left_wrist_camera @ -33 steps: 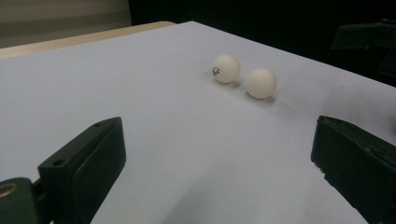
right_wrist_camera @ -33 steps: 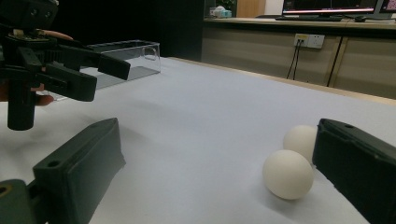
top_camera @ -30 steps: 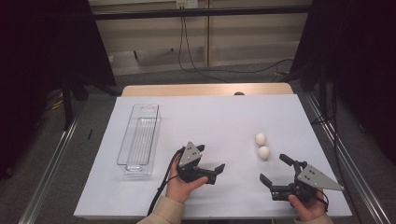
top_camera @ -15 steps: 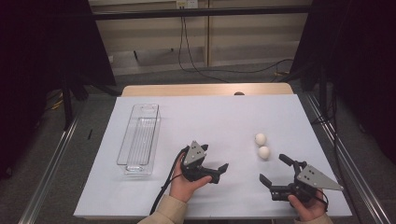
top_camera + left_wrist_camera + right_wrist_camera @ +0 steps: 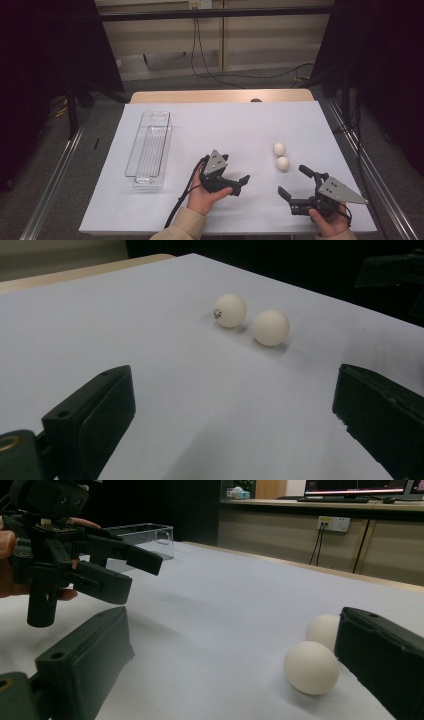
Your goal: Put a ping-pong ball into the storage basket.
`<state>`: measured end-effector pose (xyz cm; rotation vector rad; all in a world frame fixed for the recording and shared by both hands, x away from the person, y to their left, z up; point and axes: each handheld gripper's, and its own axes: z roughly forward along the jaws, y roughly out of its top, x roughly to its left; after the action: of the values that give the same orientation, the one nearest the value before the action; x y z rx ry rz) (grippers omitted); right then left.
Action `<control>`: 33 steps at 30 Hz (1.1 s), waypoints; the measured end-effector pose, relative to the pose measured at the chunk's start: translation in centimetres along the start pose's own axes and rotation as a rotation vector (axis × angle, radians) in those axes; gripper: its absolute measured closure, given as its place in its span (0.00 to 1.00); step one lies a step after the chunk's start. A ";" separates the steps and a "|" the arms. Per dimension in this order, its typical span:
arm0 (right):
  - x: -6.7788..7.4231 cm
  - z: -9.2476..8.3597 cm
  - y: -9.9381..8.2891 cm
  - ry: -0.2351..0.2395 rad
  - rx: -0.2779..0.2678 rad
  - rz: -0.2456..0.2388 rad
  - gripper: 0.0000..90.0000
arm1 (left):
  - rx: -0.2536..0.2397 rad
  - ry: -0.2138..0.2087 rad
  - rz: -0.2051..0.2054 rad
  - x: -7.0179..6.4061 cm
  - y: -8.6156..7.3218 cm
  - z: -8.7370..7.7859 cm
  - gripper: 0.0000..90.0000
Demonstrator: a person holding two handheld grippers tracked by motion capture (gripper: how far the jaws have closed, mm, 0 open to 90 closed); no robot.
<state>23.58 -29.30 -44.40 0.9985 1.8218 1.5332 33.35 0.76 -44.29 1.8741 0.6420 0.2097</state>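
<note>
On the white table (image 5: 220, 125), right of centre, two small white balls (image 5: 280, 156) lie just beside each other; they look light, hard, smooth and apt to roll, so each wants a gentle pinch across its widest part. Nearest them, the right gripper (image 5: 296, 182) hovers with jaws spread, and the left gripper (image 5: 240, 183), likewise spread wide, points at them from farther off.

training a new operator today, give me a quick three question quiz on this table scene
1. True or false: the left gripper is shut on a ball.
2. How many white balls lie on the table? A) one B) two C) three
3. Fill in: the clear plastic bin holds ____.

Key: 1. False, it is open and holds nothing. 2. B: the far ball and the near ball. 3. Nothing.
</note>
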 end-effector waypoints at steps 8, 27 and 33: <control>0.0 0.0 0.0 0.005 0.004 -0.004 0.01 | 0.015 -0.001 0.000 -0.1 0.0 0.5 0.04; 0.1 0.0 0.0 0.006 0.001 -0.006 0.01 | 0.037 -0.006 -0.002 -0.4 0.2 1.8 0.04; 0.0 0.0 0.0 0.005 -0.001 -0.005 0.01 | 0.046 -0.005 -0.001 -0.5 0.3 2.1 0.04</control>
<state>23.58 -29.28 -44.39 0.9901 1.8257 1.5344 33.97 -1.31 -44.77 1.9181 0.6489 0.1914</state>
